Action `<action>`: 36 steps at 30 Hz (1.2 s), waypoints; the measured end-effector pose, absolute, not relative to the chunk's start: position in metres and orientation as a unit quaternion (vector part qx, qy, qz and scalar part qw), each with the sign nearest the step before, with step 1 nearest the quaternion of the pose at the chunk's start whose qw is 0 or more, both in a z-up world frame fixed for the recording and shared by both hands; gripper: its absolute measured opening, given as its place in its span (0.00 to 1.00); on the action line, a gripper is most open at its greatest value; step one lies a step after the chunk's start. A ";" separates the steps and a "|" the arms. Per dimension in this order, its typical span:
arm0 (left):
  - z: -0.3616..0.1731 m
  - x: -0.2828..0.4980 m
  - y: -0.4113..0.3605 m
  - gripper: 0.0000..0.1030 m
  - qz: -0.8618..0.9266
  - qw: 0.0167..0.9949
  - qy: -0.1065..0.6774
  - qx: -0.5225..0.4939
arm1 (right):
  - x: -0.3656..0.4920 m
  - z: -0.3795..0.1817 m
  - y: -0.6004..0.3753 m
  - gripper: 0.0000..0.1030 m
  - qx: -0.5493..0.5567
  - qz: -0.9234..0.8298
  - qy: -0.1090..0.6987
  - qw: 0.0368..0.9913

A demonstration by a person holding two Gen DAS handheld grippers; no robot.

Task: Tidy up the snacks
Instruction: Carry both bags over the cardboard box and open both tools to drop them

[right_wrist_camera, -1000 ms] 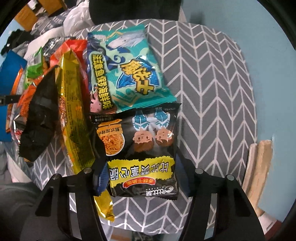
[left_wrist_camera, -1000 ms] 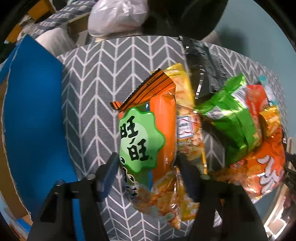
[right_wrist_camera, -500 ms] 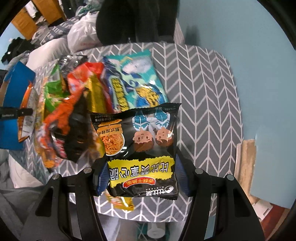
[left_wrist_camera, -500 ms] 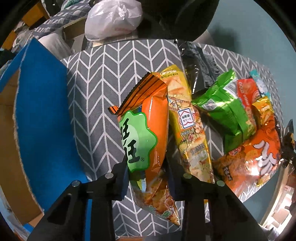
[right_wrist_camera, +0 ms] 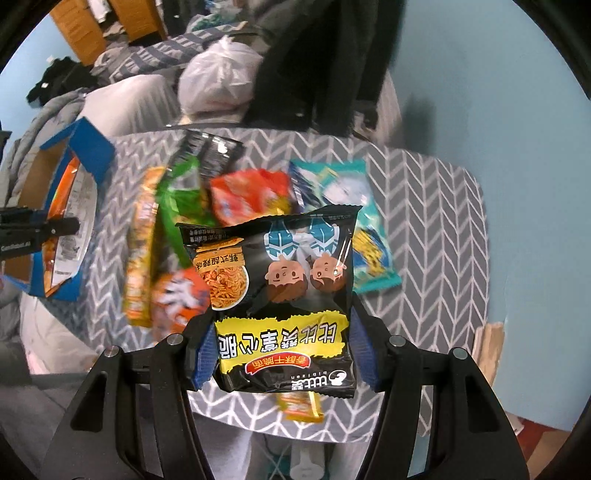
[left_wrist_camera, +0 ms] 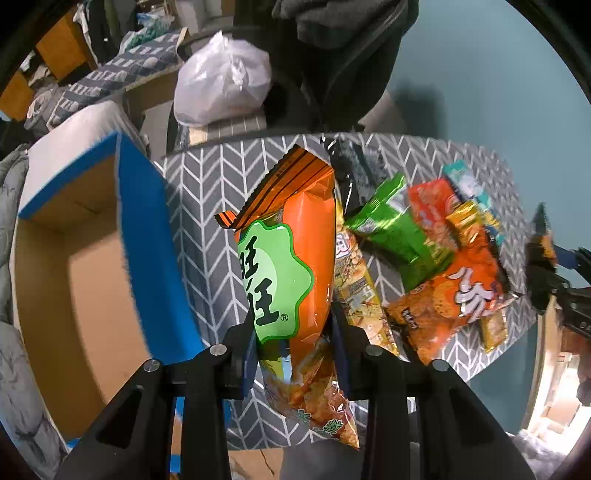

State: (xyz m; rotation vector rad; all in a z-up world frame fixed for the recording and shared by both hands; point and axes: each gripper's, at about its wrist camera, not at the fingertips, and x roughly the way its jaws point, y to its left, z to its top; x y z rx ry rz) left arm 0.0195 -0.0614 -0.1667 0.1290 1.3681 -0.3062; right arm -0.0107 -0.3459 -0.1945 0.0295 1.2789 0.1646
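L gripper (left_wrist_camera: 293,350) pinching orange snack bag (left_wrist_camera: 306,258), frame centre, over chevron cloth (left_wrist_camera: 207,192). R gripper (right_wrist_camera: 282,350) clamped on black noodle pack (right_wrist_camera: 273,280), mid-frame. My worry: glossy crinkly foil slips from pads, esp. puffy bags. Blue-rimmed cardboard box (left_wrist_camera: 144,236) at left; flap could snag bag.

Beneath you stands a table under a grey chevron cloth (right_wrist_camera: 436,221). Teal-blue floor (left_wrist_camera: 480,85) spreads from twelve to three o'clock. At twelve, dark garments (right_wrist_camera: 314,62) hang over a chair; at eleven sits a white plastic bag (left_wrist_camera: 221,88), with wooden furniture (right_wrist_camera: 85,22) and a grey patterned bed cover (left_wrist_camera: 103,77) beyond.
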 end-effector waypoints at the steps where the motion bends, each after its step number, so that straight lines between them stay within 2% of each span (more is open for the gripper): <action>1: -0.164 0.020 -0.060 0.34 -0.140 0.765 0.626 0.059 | -0.009 -0.191 -0.341 0.59 0.011 0.081 0.594 0.800; 16: -0.106 0.022 -0.011 0.33 -0.121 0.803 0.582 0.039 | 0.028 -0.137 -0.246 0.59 -0.034 0.171 0.555 0.813; 36: -0.102 0.017 0.090 0.33 -0.030 0.818 0.574 0.003 | 0.069 -0.115 -0.090 0.60 -0.099 0.306 0.515 0.795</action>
